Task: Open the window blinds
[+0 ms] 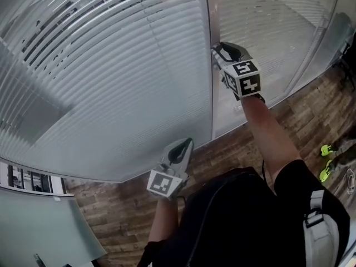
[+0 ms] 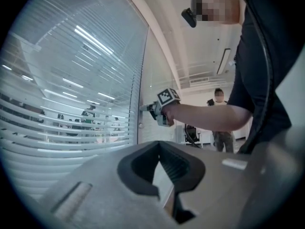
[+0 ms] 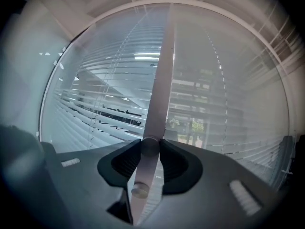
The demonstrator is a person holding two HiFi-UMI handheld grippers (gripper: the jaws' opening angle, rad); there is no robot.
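Horizontal slatted blinds (image 1: 111, 82) hang behind glass panes, split by a grey upright post (image 1: 211, 102). My right gripper (image 1: 216, 53) is up against this post at chest height. In the right gripper view its pads are shut on a small round knob (image 3: 149, 147) that sticks out of the post (image 3: 162, 75), with the slats (image 3: 95, 104) on both sides. My left gripper (image 1: 183, 144) hangs lower and to the left, close to the glass, shut with nothing in it. The left gripper view shows its closed tips (image 2: 159, 144) and, beyond, the right gripper (image 2: 145, 108) at the post.
A second small stud (image 3: 139, 190) sits on the post nearer the camera. Wood-plank floor (image 1: 233, 149) runs along the glass wall. A frosted panel (image 1: 44, 227) stands at lower left. Green shoes (image 1: 327, 149) lie at right. Another person (image 2: 220, 123) stands far behind.
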